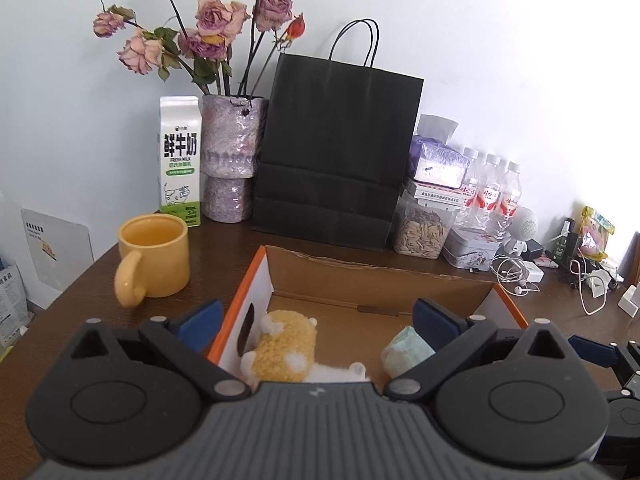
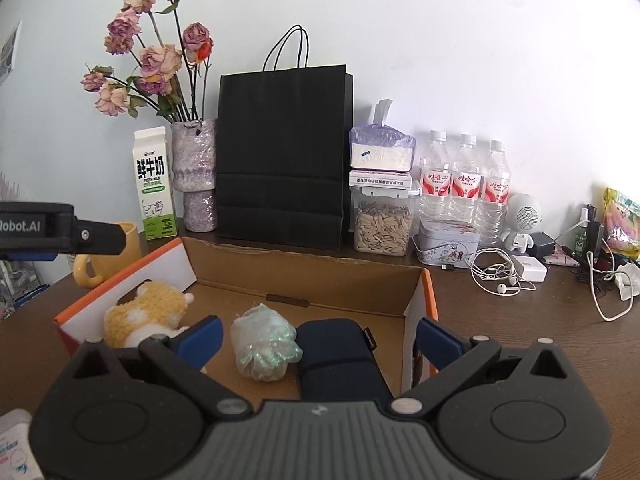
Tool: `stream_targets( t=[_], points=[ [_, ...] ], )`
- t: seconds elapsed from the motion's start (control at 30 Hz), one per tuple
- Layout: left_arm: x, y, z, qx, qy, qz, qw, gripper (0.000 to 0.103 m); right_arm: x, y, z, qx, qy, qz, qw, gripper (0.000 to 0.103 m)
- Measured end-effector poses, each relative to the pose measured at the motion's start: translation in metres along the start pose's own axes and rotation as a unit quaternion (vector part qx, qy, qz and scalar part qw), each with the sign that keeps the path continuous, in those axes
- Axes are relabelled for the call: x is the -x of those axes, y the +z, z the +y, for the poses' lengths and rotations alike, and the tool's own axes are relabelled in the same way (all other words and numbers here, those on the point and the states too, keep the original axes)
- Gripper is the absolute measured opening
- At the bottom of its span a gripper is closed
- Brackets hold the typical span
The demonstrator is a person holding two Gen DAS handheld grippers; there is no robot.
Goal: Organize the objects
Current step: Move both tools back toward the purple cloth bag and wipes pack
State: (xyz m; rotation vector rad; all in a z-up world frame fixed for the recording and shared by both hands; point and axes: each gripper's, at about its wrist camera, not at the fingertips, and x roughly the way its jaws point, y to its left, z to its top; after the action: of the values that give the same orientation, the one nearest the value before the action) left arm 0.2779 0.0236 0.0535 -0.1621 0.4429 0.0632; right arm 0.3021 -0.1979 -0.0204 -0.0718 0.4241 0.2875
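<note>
An open cardboard box (image 1: 380, 276) (image 2: 304, 276) with orange edges sits on the brown desk. Inside lie a yellow-and-white plush toy (image 1: 286, 348) (image 2: 146, 312), a pale green shiny bundle (image 1: 406, 350) (image 2: 264, 342) and a dark navy pouch (image 2: 340, 354). My left gripper (image 1: 316, 320) hovers open over the box's near left side, nothing between its blue pads. My right gripper (image 2: 318, 340) is open above the box's near right part, over the pouch and bundle, holding nothing. The left gripper's body (image 2: 60, 230) shows at the left edge of the right wrist view.
A yellow mug (image 1: 154, 258) stands left of the box. Along the wall stand a milk carton (image 1: 179, 162), a vase of dried roses (image 1: 230, 164), a black paper bag (image 1: 336, 156), a seed jar (image 2: 382, 226), water bottles (image 2: 466, 184), a tin (image 2: 446, 246) and earphone cables (image 2: 500, 276).
</note>
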Motion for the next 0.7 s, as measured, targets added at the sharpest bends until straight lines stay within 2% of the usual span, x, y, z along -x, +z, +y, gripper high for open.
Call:
stream_targets(
  t=[0.33,0.7],
  points=[
    [0.047,-0.027,0.011,-0.022,0.009,0.006,0.9997,0.103,0.049,-0.027,0.007,0.008,0.008,0.003,1.000,0.103],
    [0.083,-0.067,0.028,-0.042,0.022,0.020,0.9987,0.103,0.086,-0.067,0.017,0.028,0.018,0.026,0.999,0.103]
  ],
)
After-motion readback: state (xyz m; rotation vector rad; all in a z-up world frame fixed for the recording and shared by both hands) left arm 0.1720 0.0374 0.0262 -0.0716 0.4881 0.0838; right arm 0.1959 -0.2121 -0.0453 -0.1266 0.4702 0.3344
